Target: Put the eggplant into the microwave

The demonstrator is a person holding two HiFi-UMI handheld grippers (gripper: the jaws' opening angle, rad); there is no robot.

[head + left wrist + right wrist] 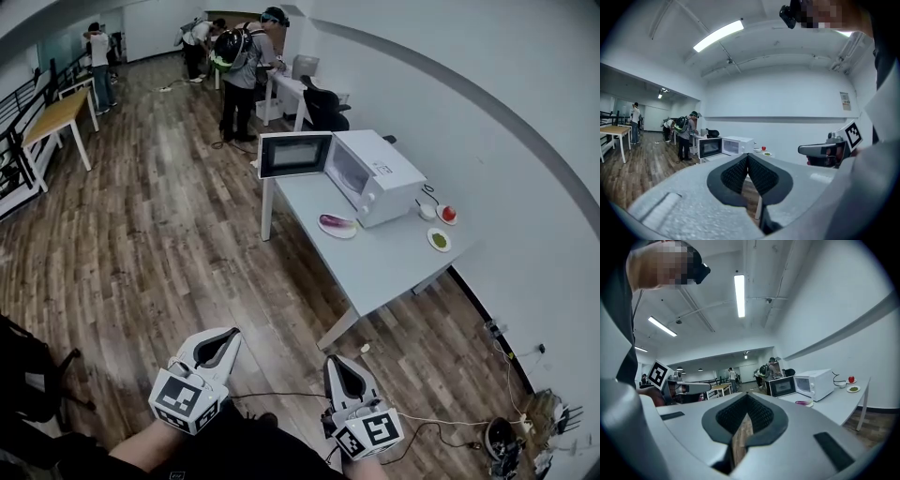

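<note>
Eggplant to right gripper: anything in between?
In the head view, between the eggplant and the right gripper lie bare table, a table leg and wooden floor. I see no obstacle.

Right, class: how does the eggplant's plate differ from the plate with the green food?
The eggplant plate carries a long purple eggplant; the green-food plate carries a small patch of green food. The eggplant plate looks larger than the green-food plate. The eggplant plate lies by the microwave's open front; the green-food plate lies beyond the microwave, near the table edge. Both are pale and lie flat on the grey table.
</note>
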